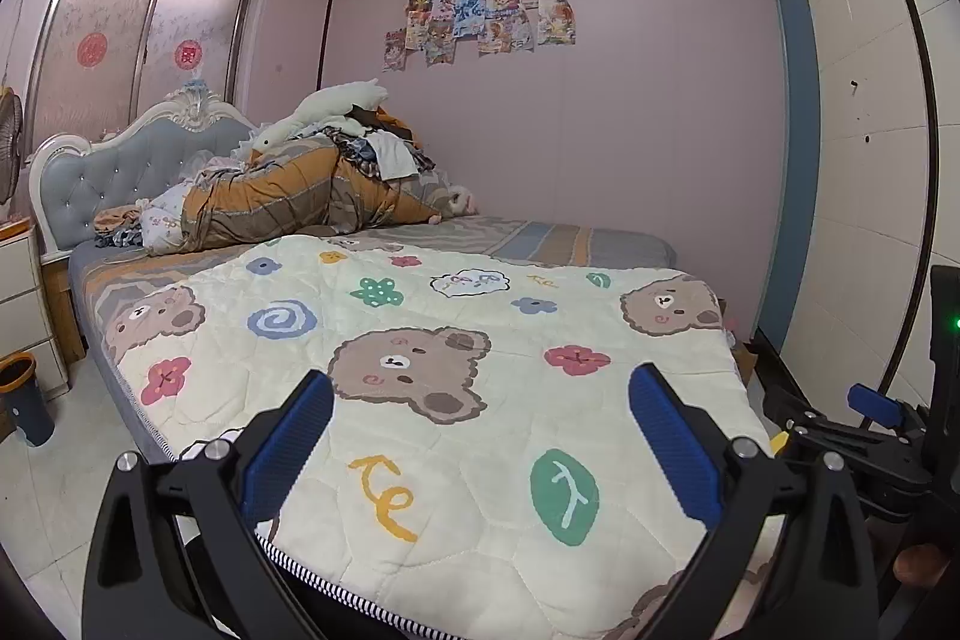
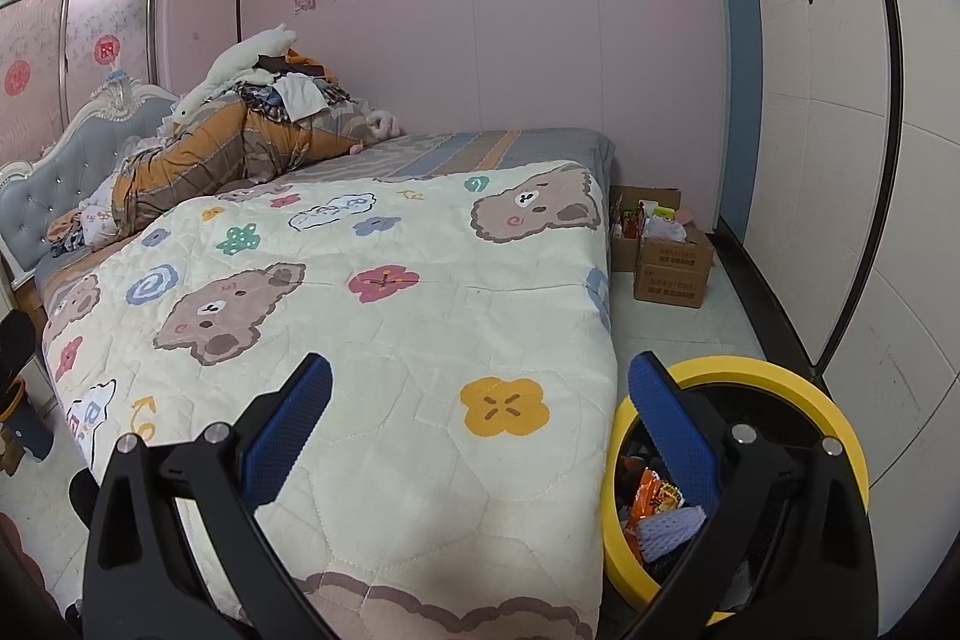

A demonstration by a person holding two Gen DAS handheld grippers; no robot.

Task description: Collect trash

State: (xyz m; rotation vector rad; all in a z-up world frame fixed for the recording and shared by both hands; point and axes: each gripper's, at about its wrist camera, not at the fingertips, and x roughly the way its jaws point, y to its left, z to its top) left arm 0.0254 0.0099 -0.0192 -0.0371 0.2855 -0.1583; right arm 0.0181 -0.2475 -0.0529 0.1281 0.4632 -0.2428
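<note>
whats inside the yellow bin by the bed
Yellow bin holds an orange snack wrapper and purple foam netting. The right tongs hide much of its inside, so anything deeper is unseen.

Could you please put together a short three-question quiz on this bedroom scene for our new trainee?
1. True or false: the left gripper holds a wrapper.
2. What colour is the rim of the trash bin beside the bed?
3. Where are the cardboard boxes: A on the bed, B on the floor by the wall, C inside the bin?

Key: 1 false, both grippers are open and empty; 2 yellow; 3 B.
</note>
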